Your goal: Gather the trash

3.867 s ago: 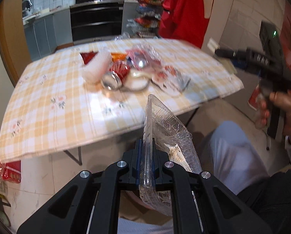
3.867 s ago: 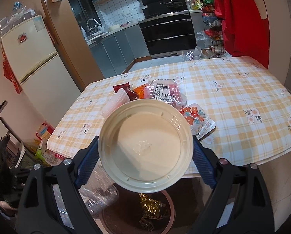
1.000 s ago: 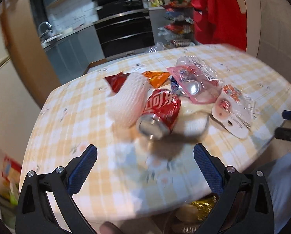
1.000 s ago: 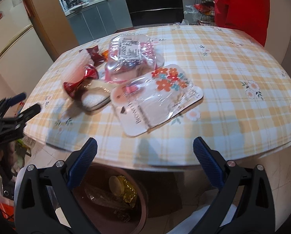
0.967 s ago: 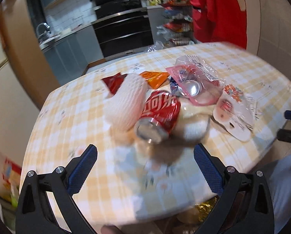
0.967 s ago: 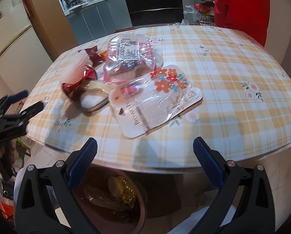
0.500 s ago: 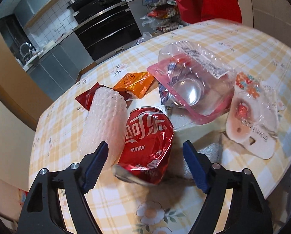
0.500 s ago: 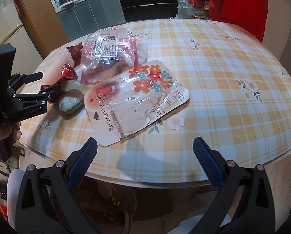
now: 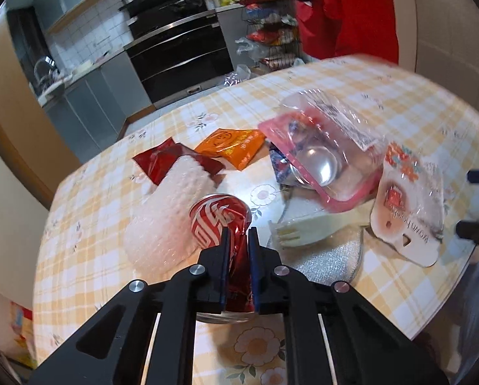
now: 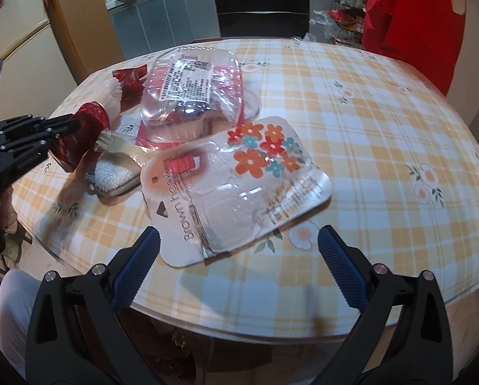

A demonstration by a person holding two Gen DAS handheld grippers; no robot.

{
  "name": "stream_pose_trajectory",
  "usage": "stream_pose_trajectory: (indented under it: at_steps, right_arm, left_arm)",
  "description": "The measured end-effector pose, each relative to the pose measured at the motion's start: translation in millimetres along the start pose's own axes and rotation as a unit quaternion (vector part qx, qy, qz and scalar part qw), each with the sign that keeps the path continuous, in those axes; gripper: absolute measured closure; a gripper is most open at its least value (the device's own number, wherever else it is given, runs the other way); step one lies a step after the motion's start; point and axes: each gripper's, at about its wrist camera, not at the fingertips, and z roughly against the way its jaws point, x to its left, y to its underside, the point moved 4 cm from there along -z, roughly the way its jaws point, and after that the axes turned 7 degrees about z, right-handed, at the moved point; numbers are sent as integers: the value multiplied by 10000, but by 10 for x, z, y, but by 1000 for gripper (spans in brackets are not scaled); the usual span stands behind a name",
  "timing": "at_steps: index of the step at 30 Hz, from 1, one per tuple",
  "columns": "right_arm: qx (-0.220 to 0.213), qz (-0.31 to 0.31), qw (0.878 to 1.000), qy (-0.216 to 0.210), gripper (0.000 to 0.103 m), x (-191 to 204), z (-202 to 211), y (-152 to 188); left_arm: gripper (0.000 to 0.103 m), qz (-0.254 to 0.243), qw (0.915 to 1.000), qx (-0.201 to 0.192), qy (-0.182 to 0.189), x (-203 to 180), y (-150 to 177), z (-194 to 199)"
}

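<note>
Tongs at work: the left gripper (image 9: 238, 240), its jaws just closing, pinches a crushed red can (image 9: 221, 216) on the checked table (image 10: 383, 122), beside white foam netting (image 9: 170, 218). The right gripper (image 10: 237, 250) hovers spread before a flowered blister pack (image 10: 236, 176). A straight lift should clear the neighbouring litter.

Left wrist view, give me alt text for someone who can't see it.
The left gripper has just closed on a crushed red can on a checked table. Around it lie a white foam sleeve, snack wrappers and clear plastic packaging.
</note>
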Motion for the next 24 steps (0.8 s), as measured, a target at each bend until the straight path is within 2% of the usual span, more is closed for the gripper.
stream_pose_trajectory:
  at_steps: [5, 7, 9, 18, 24]
  right_arm:
    - [-22, 9, 10000, 46, 6, -54, -53, -118]
    - [-27, -191, 9998, 9, 6, -125, -51, -134]
    - [15, -461, 9989, -78, 7, -187, -55, -118]
    - [74, -1522, 9864, -614, 7, -132, -155, -110]
    - [99, -1436, 9878, -602, 9, 1, -203, -176]
  left_arm:
    - [93, 407, 9989, -182, 155, 150, -15, 183]
    - [95, 490, 9982, -277, 202, 168, -18, 273]
    - [103, 569, 9974, -353, 249, 184, -22, 335]
    - [103, 859, 9943, -411, 480, 270, 27, 398]
    - [103, 1016, 9927, -327, 570, 385, 163, 411]
